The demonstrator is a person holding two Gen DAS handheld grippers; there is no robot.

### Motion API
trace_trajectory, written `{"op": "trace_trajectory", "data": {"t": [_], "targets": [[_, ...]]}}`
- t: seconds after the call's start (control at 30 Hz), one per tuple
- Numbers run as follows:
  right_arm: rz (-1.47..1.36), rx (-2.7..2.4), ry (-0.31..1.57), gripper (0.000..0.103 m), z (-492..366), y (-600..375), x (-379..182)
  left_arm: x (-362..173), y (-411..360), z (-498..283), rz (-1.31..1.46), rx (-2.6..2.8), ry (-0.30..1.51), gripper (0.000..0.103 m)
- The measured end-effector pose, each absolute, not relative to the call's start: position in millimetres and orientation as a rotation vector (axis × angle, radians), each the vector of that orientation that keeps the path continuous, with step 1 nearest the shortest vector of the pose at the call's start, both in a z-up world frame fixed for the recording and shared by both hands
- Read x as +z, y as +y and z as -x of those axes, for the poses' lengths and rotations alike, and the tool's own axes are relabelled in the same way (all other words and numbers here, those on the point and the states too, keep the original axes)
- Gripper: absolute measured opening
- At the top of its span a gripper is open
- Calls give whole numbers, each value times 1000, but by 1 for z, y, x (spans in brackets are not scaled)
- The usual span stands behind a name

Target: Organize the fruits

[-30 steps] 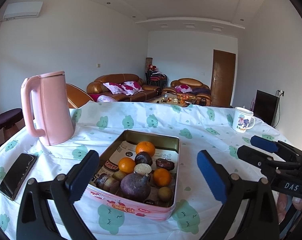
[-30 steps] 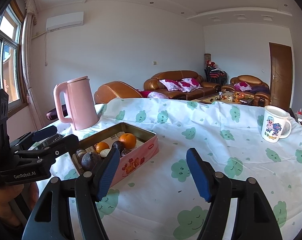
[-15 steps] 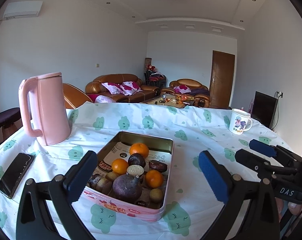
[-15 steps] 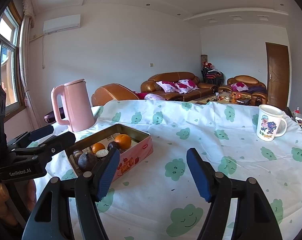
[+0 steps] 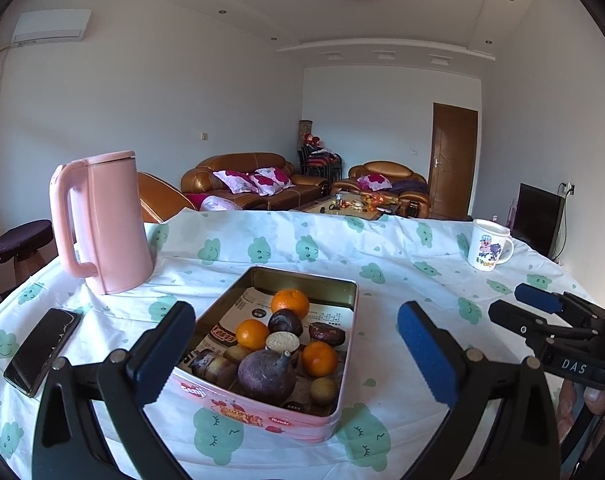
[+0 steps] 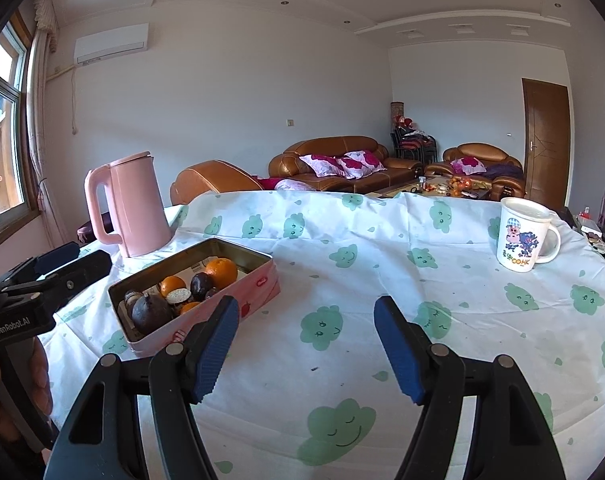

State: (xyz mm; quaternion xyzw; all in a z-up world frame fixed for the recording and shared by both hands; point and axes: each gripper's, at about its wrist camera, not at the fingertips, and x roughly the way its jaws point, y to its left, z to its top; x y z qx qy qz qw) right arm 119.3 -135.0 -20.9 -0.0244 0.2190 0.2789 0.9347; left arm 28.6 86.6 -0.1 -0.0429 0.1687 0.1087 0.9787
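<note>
Fruits lie piled in the pink tin at the centre of the bench, on printed paper lining its floor. Partly hidden items: the near wall of the tin cuts off the lowest pieces in the right wrist view, and several small brown pieces cannot be identified. Visible contents: three oranges, one at the 12 o'clock end; a large dark purple root-like piece at the 6 o'clock end; a dark round fruit. Left gripper: jaws wide open, empty, poised over the tin's near end, touching nothing. Right gripper: jaws wide open, empty, above bare cloth at 3 o'clock of the tin. Pink kettle stands at 10 o'clock, phone at 9 o'clock, mug at 2 o'clock.
</note>
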Motion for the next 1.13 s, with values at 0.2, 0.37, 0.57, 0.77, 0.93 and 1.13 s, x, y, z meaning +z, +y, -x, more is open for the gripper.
{"op": "trace_trajectory", "data": {"t": [0.2, 0.37, 0.57, 0.77, 0.93, 1.13], "targets": [[1, 500, 476, 78, -136, -163, -25, 0, 83, -28, 85, 209, 341, 103], [13, 506, 476, 79, -133, -160, -26, -1, 82, -30, 94, 228, 349, 103], [61, 522, 470, 79, -127, -147, -28, -1, 85, -30, 114, 218, 349, 103], [67, 523, 469, 79, -126, -144, -29, 0, 84, -30, 98, 270, 343, 103], [65, 524, 477, 79, -127, -143, -32, -1, 80, -25, 100, 176, 307, 103], [77, 518, 478, 79, -127, -143, -33, 1, 74, -25, 62, 211, 300, 103]]}}
